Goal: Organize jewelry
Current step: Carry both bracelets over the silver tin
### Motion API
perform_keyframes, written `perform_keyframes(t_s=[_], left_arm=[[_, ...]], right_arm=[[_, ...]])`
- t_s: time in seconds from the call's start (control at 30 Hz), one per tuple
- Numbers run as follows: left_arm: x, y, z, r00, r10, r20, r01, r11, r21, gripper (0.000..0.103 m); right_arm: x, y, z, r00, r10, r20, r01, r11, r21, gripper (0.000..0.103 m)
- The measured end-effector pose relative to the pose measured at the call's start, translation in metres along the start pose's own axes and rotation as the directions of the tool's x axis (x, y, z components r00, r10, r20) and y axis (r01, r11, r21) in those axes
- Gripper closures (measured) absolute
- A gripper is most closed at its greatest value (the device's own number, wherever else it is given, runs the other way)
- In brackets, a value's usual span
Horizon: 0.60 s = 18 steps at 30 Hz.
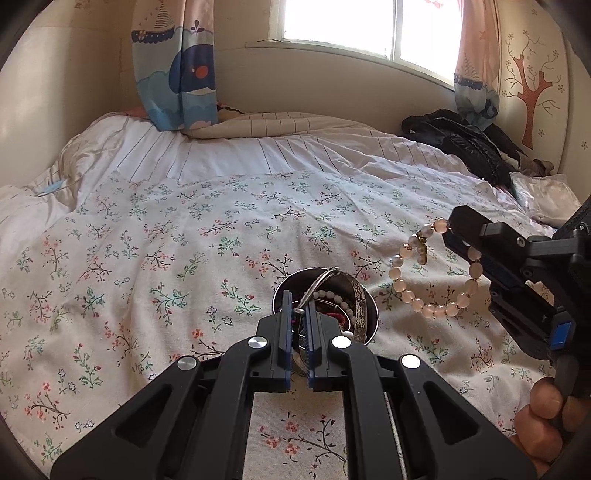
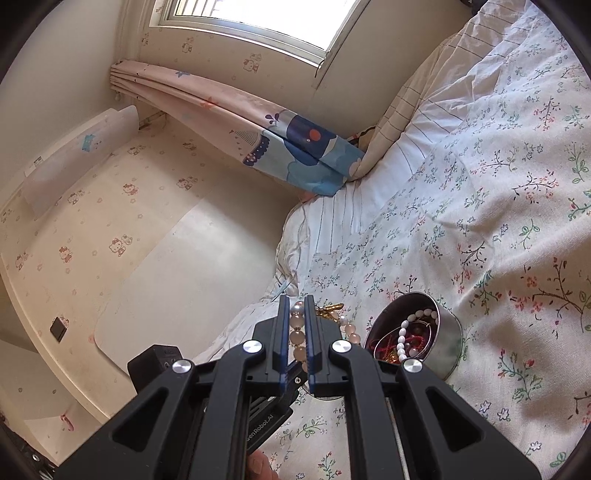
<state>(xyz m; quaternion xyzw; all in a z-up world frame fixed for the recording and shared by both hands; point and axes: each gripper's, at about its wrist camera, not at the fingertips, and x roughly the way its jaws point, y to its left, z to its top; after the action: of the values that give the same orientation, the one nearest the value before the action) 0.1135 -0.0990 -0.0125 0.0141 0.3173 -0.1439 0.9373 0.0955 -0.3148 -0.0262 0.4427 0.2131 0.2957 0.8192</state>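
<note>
Floral bedspread (image 1: 184, 240) under a sunlit window (image 1: 369, 26), whale-print curtain (image 1: 177, 74) beside.

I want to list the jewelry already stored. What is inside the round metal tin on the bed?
Inside the metal tin lie a white bead bracelet, red beads, a silver bangle and a thin ring. The left gripper covers its near side; the bottom is hidden.

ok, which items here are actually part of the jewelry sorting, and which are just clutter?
Part of the job:
- pink bead bracelet, clamped in the right gripper
- metal tin of jewelry
- silver bangle, pinched by the left gripper

Just lying about:
- black jacket
- curtain
- floral bedspread
</note>
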Motion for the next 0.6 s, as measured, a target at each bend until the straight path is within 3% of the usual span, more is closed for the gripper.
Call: perform_keyframes(t_s=[0.6], left_arm=[[0.036, -0.005, 0.007, 0.998, -0.039, -0.046, 0.038, 0.999, -0.027, 0.098]], right_arm=[[0.022, -0.02, 0.015, 1.0, -0.03, -0.005, 0.03, 0.999, 0.011, 0.094]])
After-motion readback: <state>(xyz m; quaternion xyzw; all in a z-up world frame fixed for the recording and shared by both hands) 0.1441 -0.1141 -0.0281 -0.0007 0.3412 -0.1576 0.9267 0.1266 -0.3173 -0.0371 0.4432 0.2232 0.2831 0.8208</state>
